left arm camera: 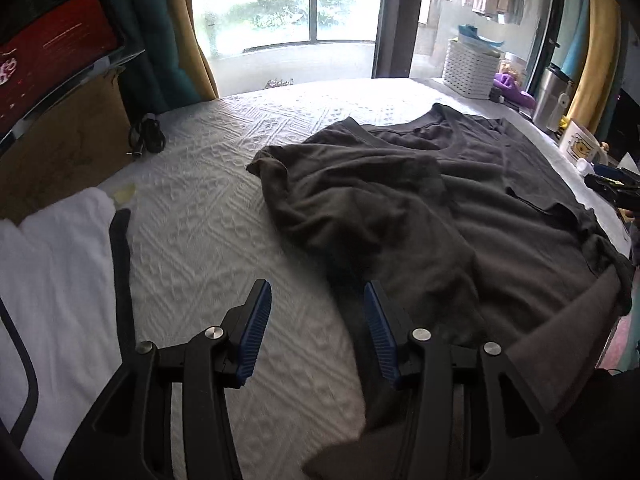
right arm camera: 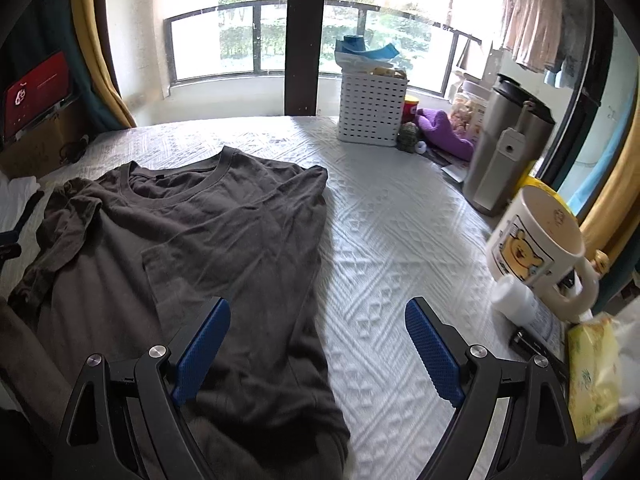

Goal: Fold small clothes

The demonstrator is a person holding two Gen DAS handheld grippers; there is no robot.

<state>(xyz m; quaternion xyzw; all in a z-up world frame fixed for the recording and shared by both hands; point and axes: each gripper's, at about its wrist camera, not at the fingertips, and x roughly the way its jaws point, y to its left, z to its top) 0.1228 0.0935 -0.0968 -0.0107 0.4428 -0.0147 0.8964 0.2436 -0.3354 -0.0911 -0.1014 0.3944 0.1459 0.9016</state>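
A dark grey T-shirt (left arm camera: pixel 420 208) lies face up on the white quilted bed cover (left arm camera: pixel 208 208), collar toward the window. Its left side is bunched and folded in over the body; the right side (right arm camera: pixel 240 216) lies flat. My left gripper (left arm camera: pixel 315 292) hovers open just off the shirt's crumpled left edge, with nothing between its blue pads (left arm camera: pixel 254 332). My right gripper (right arm camera: pixel 318 308) stands wide open above the shirt's lower right edge. Its left pad (right arm camera: pixel 202 352) is over the cloth, the other over bare cover, and it grips nothing.
A white garment (left arm camera: pixel 52 264) with a black strap lies at the left, beside a cardboard box (left arm camera: pixel 68 148). Along the right edge stand a white basket (right arm camera: pixel 372 108), a steel canister (right arm camera: pixel 508 152), a mug (right arm camera: pixel 536 248) and a tissue pack (right arm camera: pixel 592 372). A grey-brown sleeve (left arm camera: pixel 560 340) crosses near the left gripper.
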